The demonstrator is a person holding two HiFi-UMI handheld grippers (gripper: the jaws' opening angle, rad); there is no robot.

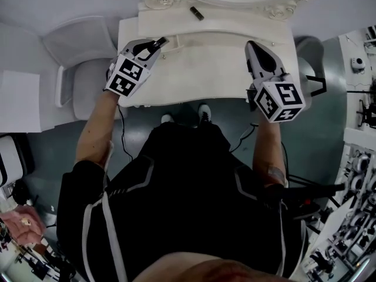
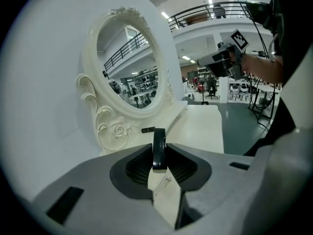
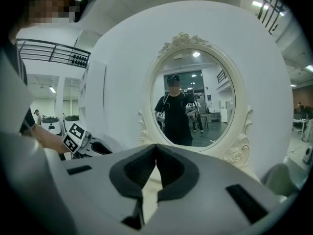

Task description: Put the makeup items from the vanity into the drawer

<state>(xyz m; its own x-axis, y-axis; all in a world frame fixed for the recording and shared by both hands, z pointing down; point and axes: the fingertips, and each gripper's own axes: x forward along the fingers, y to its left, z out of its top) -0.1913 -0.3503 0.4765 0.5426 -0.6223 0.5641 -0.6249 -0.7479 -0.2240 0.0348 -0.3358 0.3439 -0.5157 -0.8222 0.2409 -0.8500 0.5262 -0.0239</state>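
My left gripper (image 1: 157, 44) is shut on a thin black makeup item (image 2: 159, 147), which stands on edge between its pads above the left end of the white vanity top (image 1: 211, 69). A second small black makeup item (image 1: 197, 13) lies on the raised shelf at the foot of the mirror; the left gripper view shows this item (image 2: 147, 129) just beyond the held one. Over the right end of the vanity, my right gripper (image 1: 252, 46) is shut with nothing between its fingers. In the right gripper view its jaws (image 3: 156, 148) point at the mirror.
An oval mirror in an ornate cream frame (image 3: 146, 82) rises at the back of the vanity. A grey chair (image 1: 76, 51) stands left of the vanity. Shelves with equipment (image 1: 358, 175) line the right side. The person's feet (image 1: 202, 111) are at the vanity's front edge.
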